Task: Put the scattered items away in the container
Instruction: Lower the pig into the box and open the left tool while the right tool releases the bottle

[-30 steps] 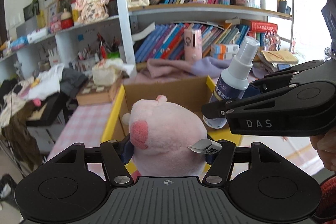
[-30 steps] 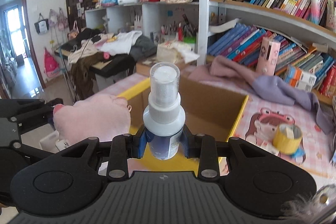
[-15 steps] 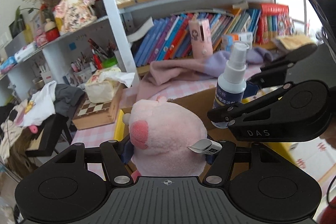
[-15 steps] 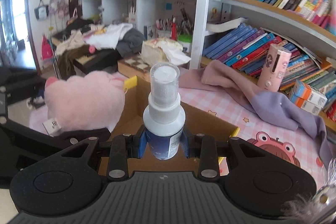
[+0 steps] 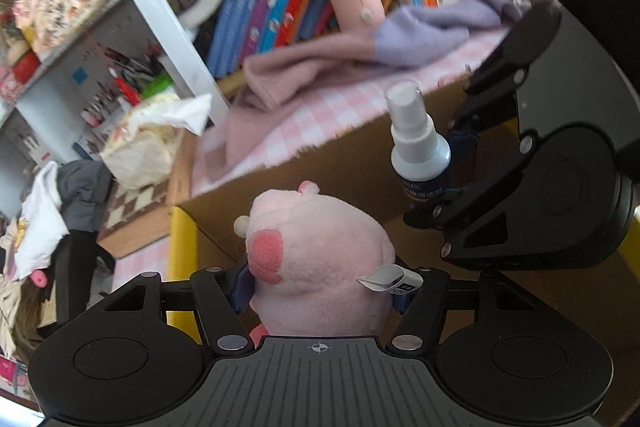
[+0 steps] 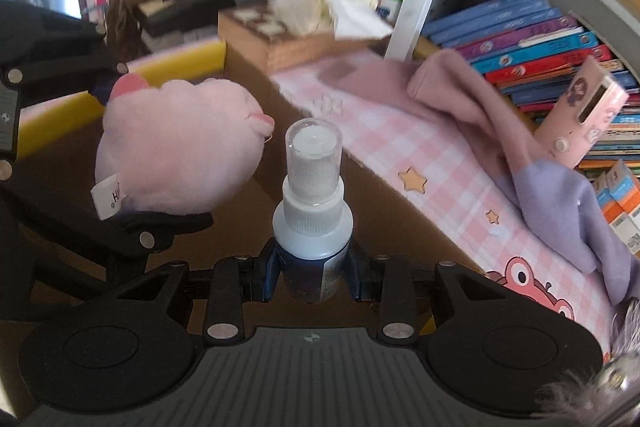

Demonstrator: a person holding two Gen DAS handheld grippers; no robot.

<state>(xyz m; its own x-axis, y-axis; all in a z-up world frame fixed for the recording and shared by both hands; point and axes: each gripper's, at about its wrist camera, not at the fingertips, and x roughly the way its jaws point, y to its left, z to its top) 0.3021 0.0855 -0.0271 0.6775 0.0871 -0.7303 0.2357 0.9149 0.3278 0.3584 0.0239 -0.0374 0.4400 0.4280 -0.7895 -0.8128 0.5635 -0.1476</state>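
Crowding is the main hazard now: 2 loaded grippers hang side by side over the open brown cardboard box with yellow-taped rim (image 5: 182, 247), and their black frames look near enough to knock together.

The left gripper (image 5: 320, 285) pinches the round pink plush pig toy (image 5: 316, 251) across its lower body, jaws spread wide around the soft bulk. The right gripper (image 6: 308, 279) has its jaws drawn in tight on the dark blue body of the small spray bottle with white collar and clear cap (image 6: 312, 203), which stands roughly upright along the fingers. Both items are held above the box interior, not yet resting on its floor.

What could go wrong, as I judge it:
- The plush toy is squashy, so the blue pads (image 5: 242, 283) may hold fluff more than mass; a knock from the other gripper could let it slip early and roll out over the yellow rim.
- Its white label tag (image 5: 390, 279) lies against the right-hand pad and could snag on release.
- The bottle is hard and smooth; released from height it could bounce, tip, or lose its cap.
- The far cardboard wall stands close ahead of both hands; clipping it could shove the box along the pink checked tablecloth (image 6: 424, 155).
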